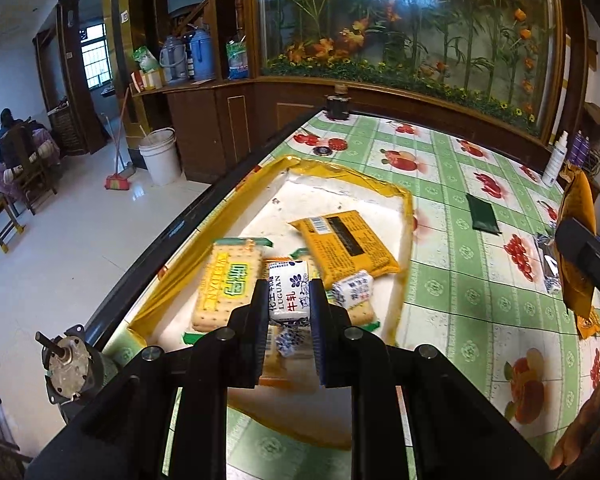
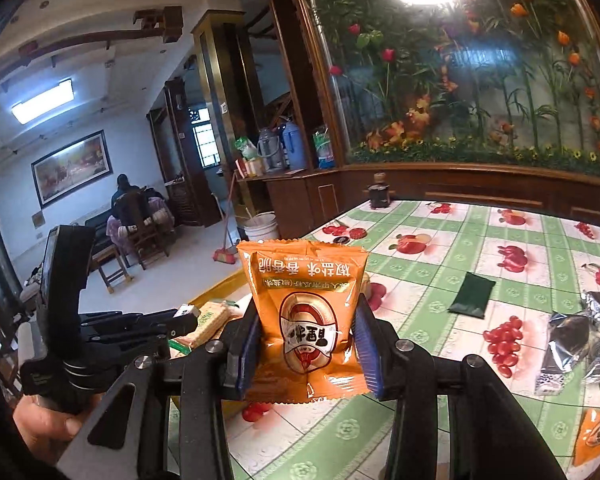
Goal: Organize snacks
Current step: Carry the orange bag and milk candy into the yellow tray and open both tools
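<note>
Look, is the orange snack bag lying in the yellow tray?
No, the orange bag is held up in the air between the fingers of the right gripper, above the table.

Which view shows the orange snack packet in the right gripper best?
The right wrist view: the orange snack packet fills the centre, printed face visible, clamped in the right gripper. The left wrist view catches it only edge-on at the frame's right edge.
</note>
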Available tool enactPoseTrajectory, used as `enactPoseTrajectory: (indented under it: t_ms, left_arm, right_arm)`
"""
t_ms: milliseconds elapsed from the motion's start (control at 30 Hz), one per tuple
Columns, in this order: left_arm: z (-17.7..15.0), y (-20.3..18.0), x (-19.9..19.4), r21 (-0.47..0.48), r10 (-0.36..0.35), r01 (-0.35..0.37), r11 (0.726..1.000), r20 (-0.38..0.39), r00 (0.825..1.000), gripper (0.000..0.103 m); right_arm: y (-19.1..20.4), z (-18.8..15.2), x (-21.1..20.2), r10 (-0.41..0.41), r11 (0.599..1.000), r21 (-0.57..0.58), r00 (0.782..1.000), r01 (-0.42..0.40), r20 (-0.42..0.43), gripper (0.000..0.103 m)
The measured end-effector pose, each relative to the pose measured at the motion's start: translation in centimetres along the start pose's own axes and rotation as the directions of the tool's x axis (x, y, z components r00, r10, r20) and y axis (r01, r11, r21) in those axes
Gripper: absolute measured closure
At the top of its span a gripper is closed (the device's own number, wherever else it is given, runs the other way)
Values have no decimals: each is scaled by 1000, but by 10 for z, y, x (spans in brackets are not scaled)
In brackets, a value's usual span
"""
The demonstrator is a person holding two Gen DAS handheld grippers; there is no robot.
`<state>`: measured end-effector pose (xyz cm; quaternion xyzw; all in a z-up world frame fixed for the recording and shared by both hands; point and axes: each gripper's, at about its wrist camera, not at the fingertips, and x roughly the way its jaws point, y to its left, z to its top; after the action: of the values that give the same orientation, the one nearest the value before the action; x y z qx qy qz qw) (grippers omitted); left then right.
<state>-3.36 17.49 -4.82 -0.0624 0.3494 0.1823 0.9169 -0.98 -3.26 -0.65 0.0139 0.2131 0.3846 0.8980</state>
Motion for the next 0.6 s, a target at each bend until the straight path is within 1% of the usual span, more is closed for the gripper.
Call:
enactPoseTrajectory:
  t_ms: [300,600]
  left_arm:
    - [10,25,29,-38,49,-50,998,-32,998,86]
    - [20,34,51,-46,73,-76,996,-58,996,86]
  right_arm:
    - [6,12,47,39,999,-3,996,-39,-75,58]
    - [10,9,110,75,997,12,980,-74,-182,58]
